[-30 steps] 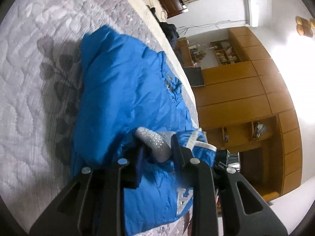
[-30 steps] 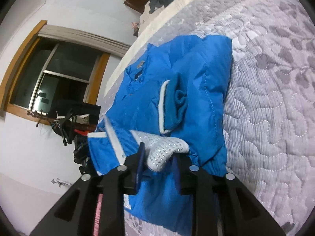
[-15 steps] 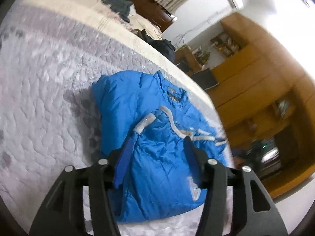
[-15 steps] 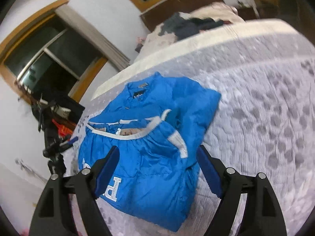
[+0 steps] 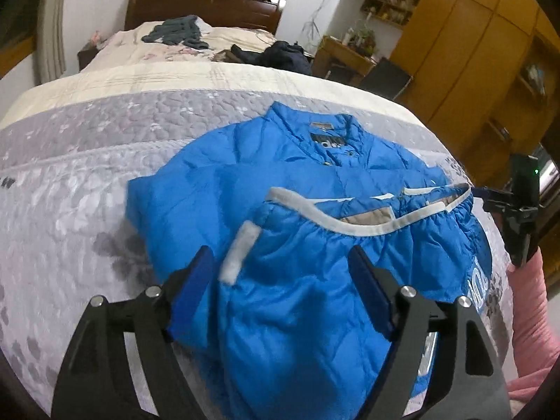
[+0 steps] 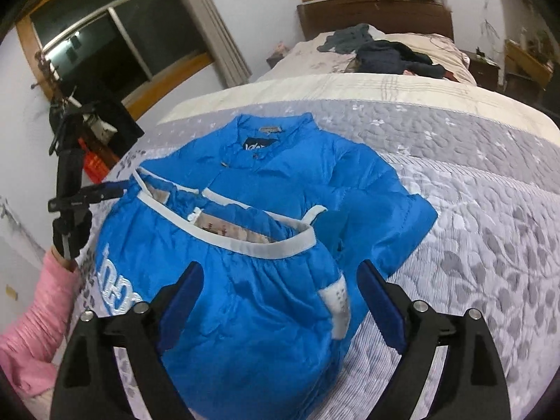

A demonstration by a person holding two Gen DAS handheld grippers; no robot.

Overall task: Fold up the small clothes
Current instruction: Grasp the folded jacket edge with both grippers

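Jacket (image 5: 315, 217), blue and puffy, lies folded on the grey quilt (image 5: 87, 182) of the bed, collar toward the headboard (image 5: 203, 7). Its lower half is turned up over the chest, so the white-trimmed hem (image 5: 350, 225) runs across the middle and the lining shows just behind the trim. A white cuff (image 5: 239, 253) lies on the fold at the jacket's left side; in the right wrist view a second cuff (image 6: 337, 306) sits at the opposite edge. White lettering (image 6: 117, 285) shows on the blue fabric near the bed's edge.

The left gripper (image 5: 285, 301) hangs above the near part of the jacket with its blue-padded fingers (image 5: 194, 281) spread wide and nothing between them. The right gripper (image 6: 280, 308) is likewise spread apart over the folded bundle, holding nothing. Whether either one touches the fabric below cannot be told.

In the right wrist view the left gripper shows at the left edge, held by an arm in a pink sleeve (image 6: 38, 318); the left wrist view shows the right one at its right edge, with pink sleeve beneath.

Farther up the bed, on the cream bedspread (image 5: 157, 77), lie a grey garment (image 5: 178, 33) and a dark garment (image 5: 280, 56), well apart from the jacket. Wooden cabinets (image 5: 472, 52) stand to the right, a dark window (image 6: 105, 42) to the left.
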